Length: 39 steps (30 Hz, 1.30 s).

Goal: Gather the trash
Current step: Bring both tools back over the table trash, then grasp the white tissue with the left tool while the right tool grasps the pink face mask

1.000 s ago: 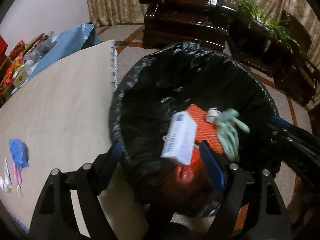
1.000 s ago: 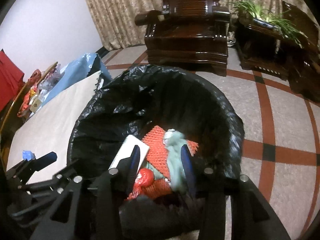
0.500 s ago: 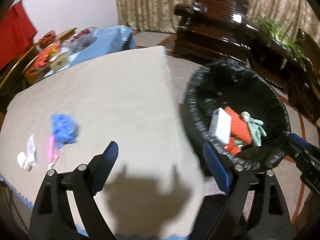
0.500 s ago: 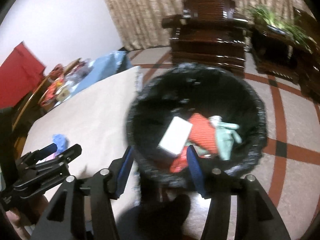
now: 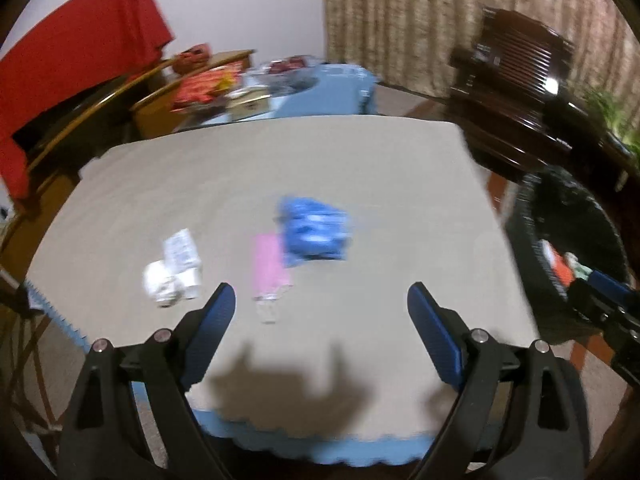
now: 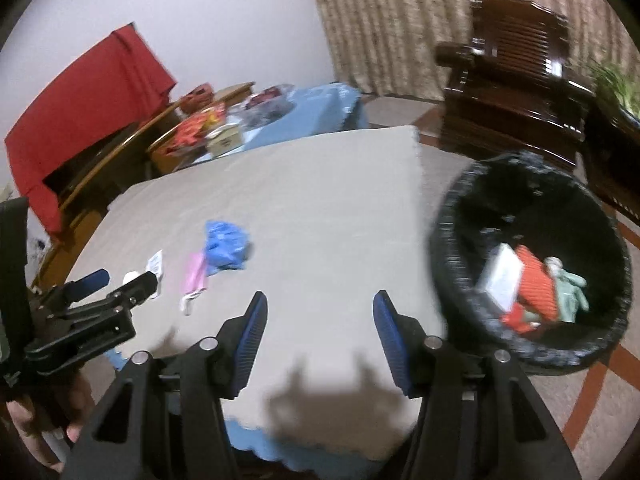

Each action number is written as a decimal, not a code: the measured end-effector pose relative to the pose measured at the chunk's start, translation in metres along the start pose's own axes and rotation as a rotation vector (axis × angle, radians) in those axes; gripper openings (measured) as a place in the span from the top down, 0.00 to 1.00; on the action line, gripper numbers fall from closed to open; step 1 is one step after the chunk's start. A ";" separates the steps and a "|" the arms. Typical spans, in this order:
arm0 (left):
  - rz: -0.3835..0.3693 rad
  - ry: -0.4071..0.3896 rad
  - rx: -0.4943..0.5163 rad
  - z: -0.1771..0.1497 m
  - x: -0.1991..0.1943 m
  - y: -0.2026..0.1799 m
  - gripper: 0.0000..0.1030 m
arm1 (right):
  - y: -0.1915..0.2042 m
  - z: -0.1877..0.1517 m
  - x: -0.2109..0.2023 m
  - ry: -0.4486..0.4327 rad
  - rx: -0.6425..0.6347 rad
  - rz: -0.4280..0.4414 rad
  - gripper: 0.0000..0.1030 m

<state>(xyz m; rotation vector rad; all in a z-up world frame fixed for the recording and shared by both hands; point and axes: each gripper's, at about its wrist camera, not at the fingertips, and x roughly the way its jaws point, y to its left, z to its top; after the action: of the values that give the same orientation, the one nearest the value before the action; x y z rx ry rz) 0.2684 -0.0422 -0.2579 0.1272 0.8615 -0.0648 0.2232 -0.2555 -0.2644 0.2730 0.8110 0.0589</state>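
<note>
On the beige table lie a crumpled blue piece, a pink wrapper and a white crumpled packet. My left gripper is open and empty, just short of them. My right gripper is open and empty over the table, right of the blue piece and pink wrapper. The bin with a black bag stands right of the table and holds a white box, orange netting and a pale green glove.
A dark wooden armchair stands behind the bin. A blue-covered side table with snack packets and a red cloth over a chair stand behind the beige table. The bin's rim shows at the right.
Both grippers have swung left, away from above the bin, to face the table. The white box now lies in the bin. The trash on the table is nearer and more central.
</note>
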 end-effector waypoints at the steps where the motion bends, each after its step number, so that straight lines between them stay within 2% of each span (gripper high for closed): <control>1: 0.015 -0.004 -0.018 -0.001 0.002 0.017 0.17 | 0.014 -0.001 0.006 0.004 -0.018 0.008 0.47; 10: 0.092 -0.024 -0.110 -0.023 0.018 0.125 0.17 | 0.088 -0.014 0.051 0.029 -0.098 0.036 0.47; 15: 0.095 -0.033 -0.117 -0.031 0.031 0.159 0.17 | 0.121 -0.018 0.078 0.040 -0.122 0.036 0.47; 27: 0.073 0.007 -0.122 -0.043 0.088 0.211 0.20 | 0.192 -0.030 0.150 0.085 -0.186 0.051 0.47; 32: 0.045 0.031 -0.096 -0.041 0.116 0.212 0.20 | 0.199 -0.030 0.175 0.104 -0.190 0.036 0.47; 39: 0.029 0.064 -0.090 -0.040 0.150 0.219 0.26 | 0.199 -0.028 0.203 0.131 -0.171 0.020 0.48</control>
<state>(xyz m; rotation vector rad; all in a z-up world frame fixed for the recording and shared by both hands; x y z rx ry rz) 0.3599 0.1797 -0.3791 0.0577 0.9253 0.0050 0.3528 -0.0262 -0.3741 0.1162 0.9277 0.1660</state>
